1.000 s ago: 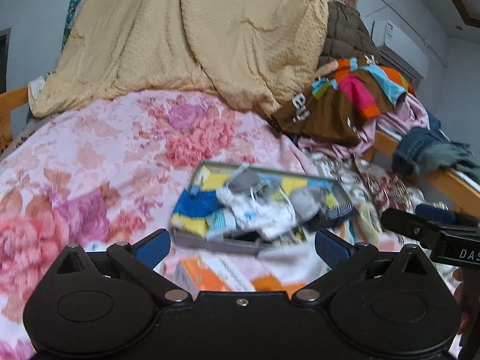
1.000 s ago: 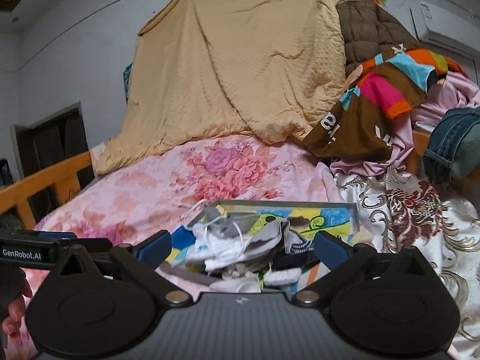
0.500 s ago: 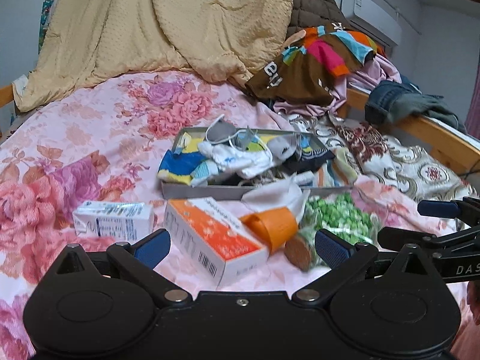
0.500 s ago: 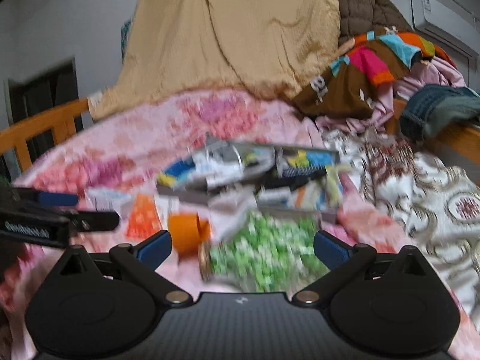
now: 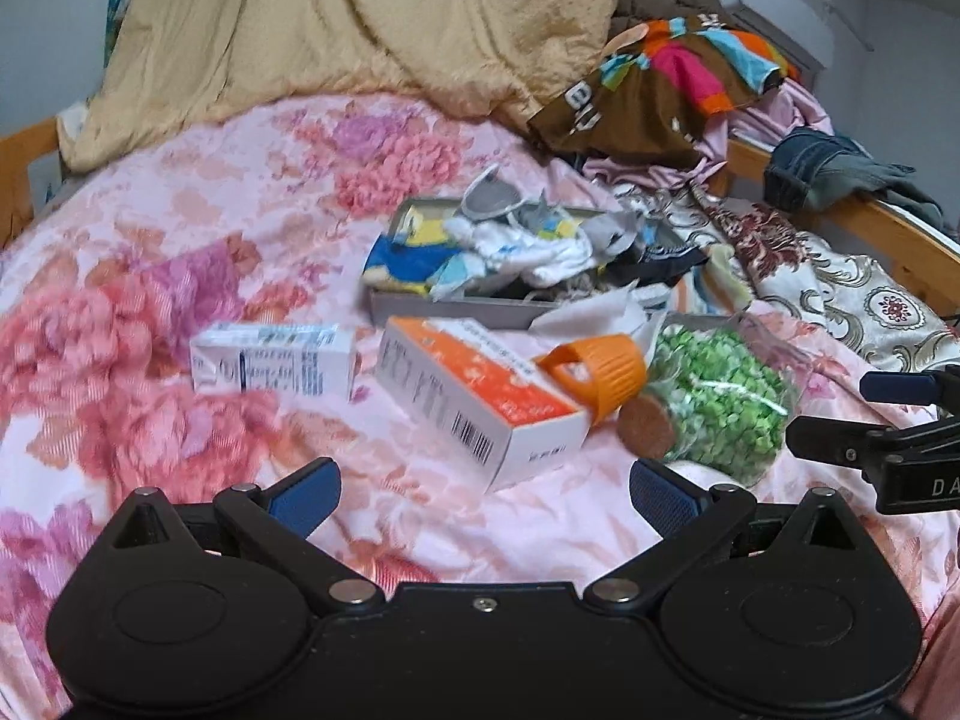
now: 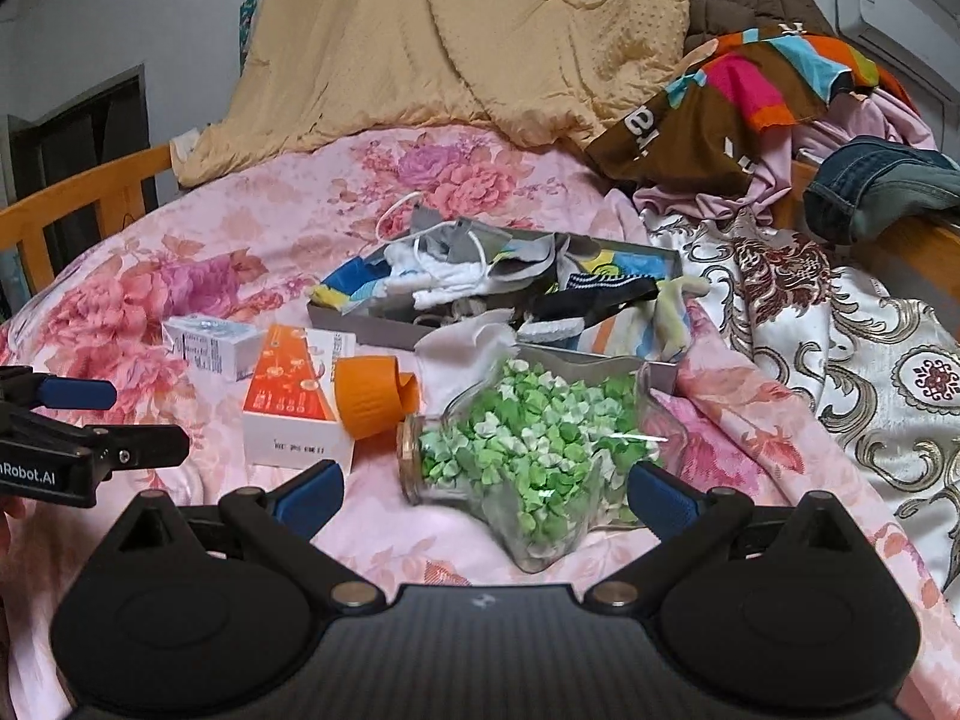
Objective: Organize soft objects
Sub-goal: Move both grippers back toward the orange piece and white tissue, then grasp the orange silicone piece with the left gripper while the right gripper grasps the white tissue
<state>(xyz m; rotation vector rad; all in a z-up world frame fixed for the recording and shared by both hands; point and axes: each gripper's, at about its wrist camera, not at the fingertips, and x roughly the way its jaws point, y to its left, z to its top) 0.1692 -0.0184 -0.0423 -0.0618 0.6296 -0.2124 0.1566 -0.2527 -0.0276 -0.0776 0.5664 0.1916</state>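
Note:
A grey metal tray (image 5: 396,309) (image 6: 360,321) lies on the pink floral bed, heaped with socks, masks and other small cloths (image 5: 516,249) (image 6: 456,276). A white tissue (image 6: 468,336) hangs over its near edge. My left gripper (image 5: 483,495) is open and empty, low over the sheet in front of an orange-and-white box (image 5: 474,396). My right gripper (image 6: 483,498) is open and empty, its fingers either side of a star-shaped glass jar of green paper stars (image 6: 534,444). Each gripper shows at the edge of the other's view.
A white carton (image 5: 273,360), an orange cup (image 5: 594,369) and the cork-stoppered jar (image 5: 714,402) lie before the tray. A yellow quilt (image 5: 360,24), a clothes pile (image 5: 672,84), jeans (image 6: 876,186) on the wooden rail and a patterned cloth (image 6: 840,324) surround it.
Both grippers have drawn back and tilted down from the tray. The boxes, cup and jar have come into view in front of them. Both stay open.

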